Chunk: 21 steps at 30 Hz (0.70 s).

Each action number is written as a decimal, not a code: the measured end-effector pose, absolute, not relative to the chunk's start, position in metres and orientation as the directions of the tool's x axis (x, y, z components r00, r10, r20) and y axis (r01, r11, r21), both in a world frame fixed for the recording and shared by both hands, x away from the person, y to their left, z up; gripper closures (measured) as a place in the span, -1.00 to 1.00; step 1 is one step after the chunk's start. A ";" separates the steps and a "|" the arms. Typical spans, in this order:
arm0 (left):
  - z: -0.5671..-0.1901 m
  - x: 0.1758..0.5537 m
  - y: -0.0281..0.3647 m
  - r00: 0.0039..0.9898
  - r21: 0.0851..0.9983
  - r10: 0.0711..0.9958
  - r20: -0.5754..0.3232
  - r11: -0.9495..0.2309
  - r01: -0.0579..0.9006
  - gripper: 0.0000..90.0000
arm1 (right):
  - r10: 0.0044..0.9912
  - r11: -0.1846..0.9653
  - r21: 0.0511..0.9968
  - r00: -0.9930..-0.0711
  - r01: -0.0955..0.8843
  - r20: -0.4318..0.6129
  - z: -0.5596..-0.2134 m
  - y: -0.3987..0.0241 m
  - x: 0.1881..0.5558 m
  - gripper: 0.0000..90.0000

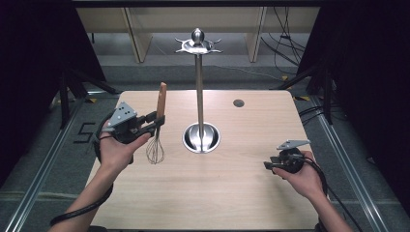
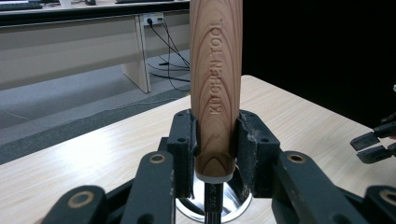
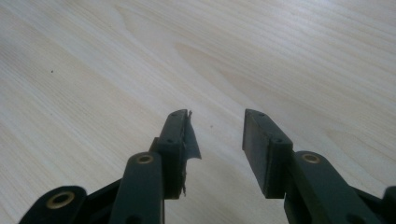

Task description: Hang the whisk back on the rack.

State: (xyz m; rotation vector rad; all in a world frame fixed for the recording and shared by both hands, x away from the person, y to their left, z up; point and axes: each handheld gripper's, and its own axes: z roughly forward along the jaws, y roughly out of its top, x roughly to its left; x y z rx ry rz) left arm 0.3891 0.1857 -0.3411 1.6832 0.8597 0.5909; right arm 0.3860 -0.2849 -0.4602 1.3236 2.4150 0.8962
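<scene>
A whisk point(image 1: 158, 126) with a wooden handle point(image 2: 215, 84) marked KITCHEN TOOL hangs upright above the table's left half, wire head down. My left gripper point(image 1: 159, 119) is shut on the lower part of that handle, its pads point(image 2: 187, 140) pressing both sides. A tall metal utensil stand point(image 1: 198, 82) with a hooked crown rises from a round steel base point(image 1: 201, 137) at the table's middle, just right of the whisk. My right gripper point(image 1: 269, 165) hovers open near the table's right front, and in the right gripper view the right gripper point(image 3: 215, 128) has nothing between its jaws.
The light wooden table point(image 1: 203, 193) has a small round grommet point(image 1: 238, 103) at the back right. Cables lie on the floor beyond the table. Dark curtains flank both sides. In the left gripper view the right gripper's jaws point(image 2: 373, 142) show at the right edge.
</scene>
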 end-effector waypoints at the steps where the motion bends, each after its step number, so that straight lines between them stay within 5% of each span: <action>1: -0.339 0.390 0.185 0.611 0.961 0.790 -0.041 -0.136 0.240 0.51 | 0.826 0.399 0.621 -0.558 0.675 0.076 -0.460 -0.285 0.386 0.36; 21: -0.319 0.403 0.181 0.609 0.965 0.793 -0.011 -0.152 0.215 0.51 | 0.824 0.404 0.630 -0.563 0.664 0.066 -0.460 -0.286 0.386 0.36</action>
